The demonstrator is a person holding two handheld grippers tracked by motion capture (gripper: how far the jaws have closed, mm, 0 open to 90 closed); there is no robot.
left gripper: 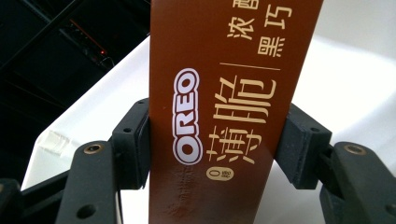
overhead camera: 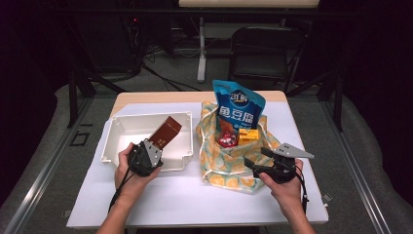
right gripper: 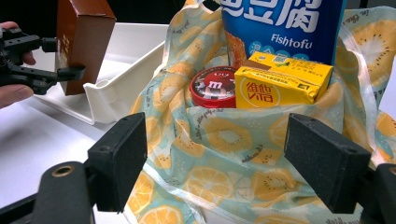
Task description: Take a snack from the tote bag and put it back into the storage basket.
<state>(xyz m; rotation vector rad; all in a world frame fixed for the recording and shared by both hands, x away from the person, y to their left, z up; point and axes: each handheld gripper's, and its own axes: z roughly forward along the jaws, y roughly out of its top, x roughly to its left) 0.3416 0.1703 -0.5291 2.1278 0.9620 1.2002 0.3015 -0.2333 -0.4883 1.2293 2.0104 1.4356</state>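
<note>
left gripper (left gripper: 212,154) clamped on brown "oreo" box (left gripper: 224,93); right gripper (right gripper: 233,163) released before "fishtofu", perhaps "vita"

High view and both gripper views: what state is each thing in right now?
Left gripper: shut on the biscuit box.
Biscuit box: held tilted over the white tray.
White tray: on the table, nothing lying in it.
Right gripper: open, at the fabric bag.
Fabric bag: mouth open, holding a blue snack pouch, yellow drink carton and red tin.
</note>
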